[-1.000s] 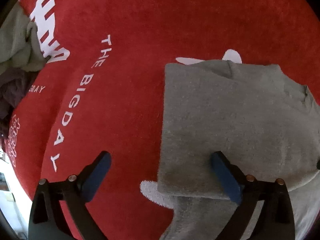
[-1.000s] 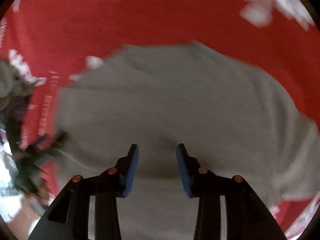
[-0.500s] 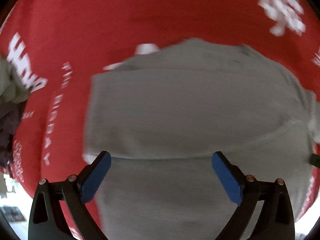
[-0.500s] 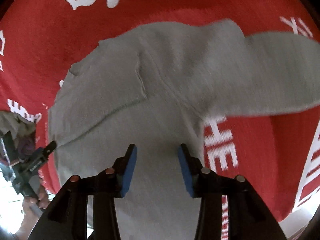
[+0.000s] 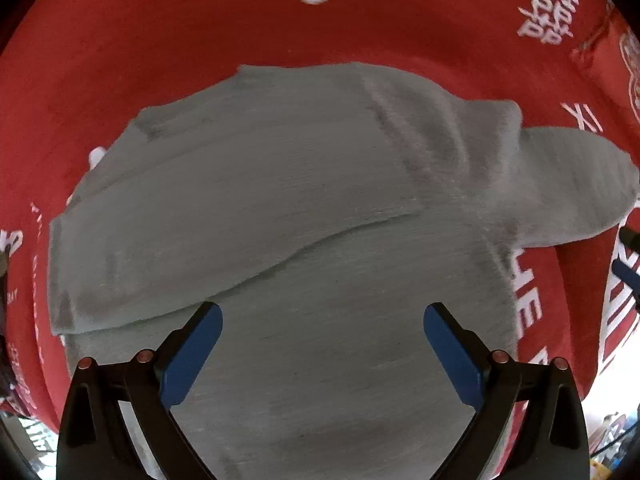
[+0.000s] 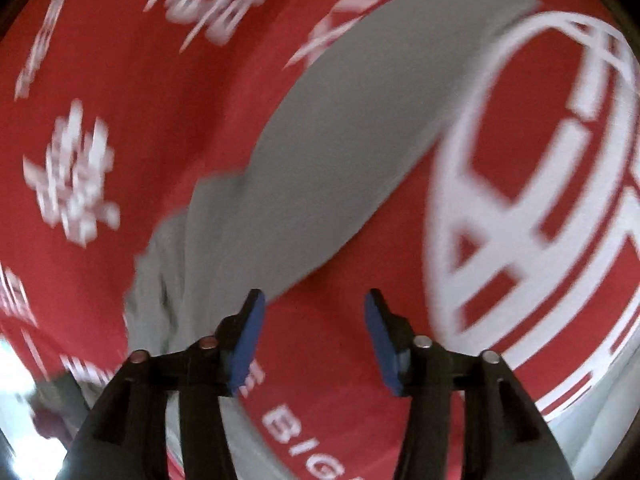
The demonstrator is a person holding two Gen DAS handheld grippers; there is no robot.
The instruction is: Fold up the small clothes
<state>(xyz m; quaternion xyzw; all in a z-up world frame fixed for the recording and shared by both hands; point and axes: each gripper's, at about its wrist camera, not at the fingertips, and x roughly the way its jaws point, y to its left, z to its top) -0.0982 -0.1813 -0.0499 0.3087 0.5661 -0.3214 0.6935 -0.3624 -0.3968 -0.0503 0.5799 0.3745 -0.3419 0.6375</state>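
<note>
My left gripper (image 5: pixel 322 336) has its 2 fingers spread wide over the grey shirt (image 5: pixel 280 216), pinching nothing. The shirt lies partly folded on the red cloth (image 5: pixel 160 40), 1 sleeve (image 5: pixel 576 184) stretched out to the right. My right gripper (image 6: pixel 314 332) is spread and empty beside that sleeve (image 6: pixel 340 152); this view is blurred.

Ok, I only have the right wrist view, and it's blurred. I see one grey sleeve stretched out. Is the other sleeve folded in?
Observer: Yes. In the left wrist view, the other sleeve lies folded across the body of the grey top, which lies on the red cloth.
Operator: And is the left gripper holding any fabric?
Observer: No. The left gripper is open over the lower body of the top, with nothing between its fingers.
</note>
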